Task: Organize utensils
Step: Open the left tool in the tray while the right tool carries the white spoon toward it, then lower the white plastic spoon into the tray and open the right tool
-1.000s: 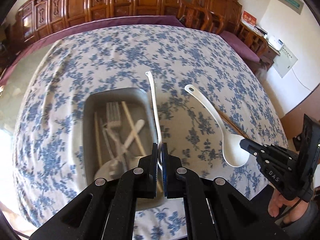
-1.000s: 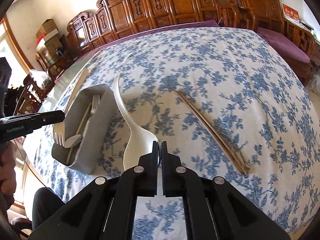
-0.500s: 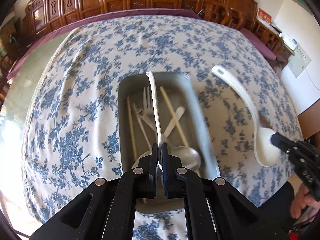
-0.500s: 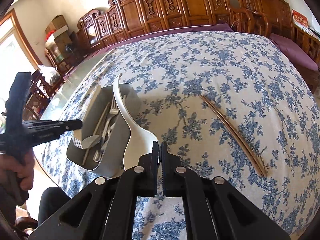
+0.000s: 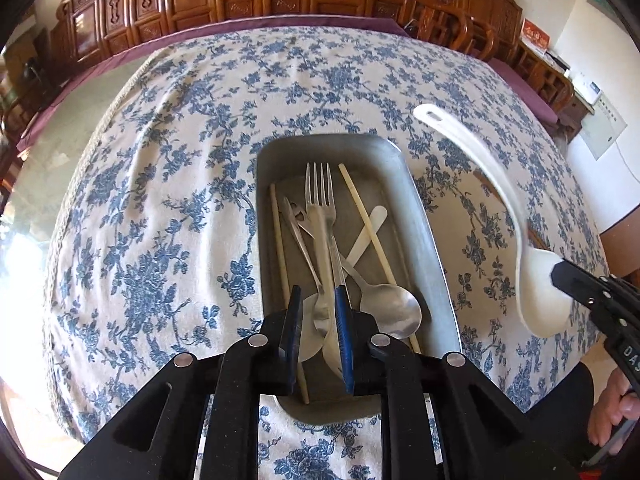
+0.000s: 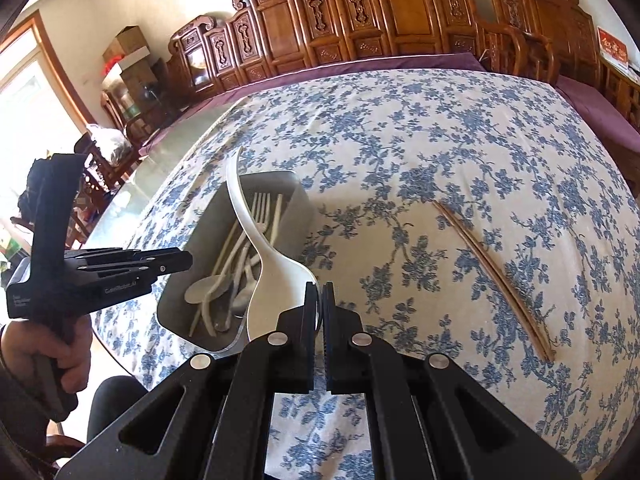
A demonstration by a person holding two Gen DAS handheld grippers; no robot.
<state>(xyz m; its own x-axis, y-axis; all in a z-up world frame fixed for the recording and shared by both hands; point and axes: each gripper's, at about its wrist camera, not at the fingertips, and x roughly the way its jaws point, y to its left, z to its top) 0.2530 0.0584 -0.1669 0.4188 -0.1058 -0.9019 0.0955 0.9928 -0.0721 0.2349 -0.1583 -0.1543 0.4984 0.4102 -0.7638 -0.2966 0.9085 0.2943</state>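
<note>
Most utensils already lie in the grey tray on the cloth-covered counter: a fork, metal spoons and pale chopsticks. The left gripper, angled down over the tray, has its fingers opening, apparently with nothing gripped between them. The right gripper, fingers closed on the white ladle by its bowl, carries it beside the tray, while the brown chopsticks wait on the cloth.

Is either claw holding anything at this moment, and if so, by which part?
The right claw is shut on the white ladle, gripping the rim of its bowl. The left claw is opening above the tray and grips nothing.
</note>
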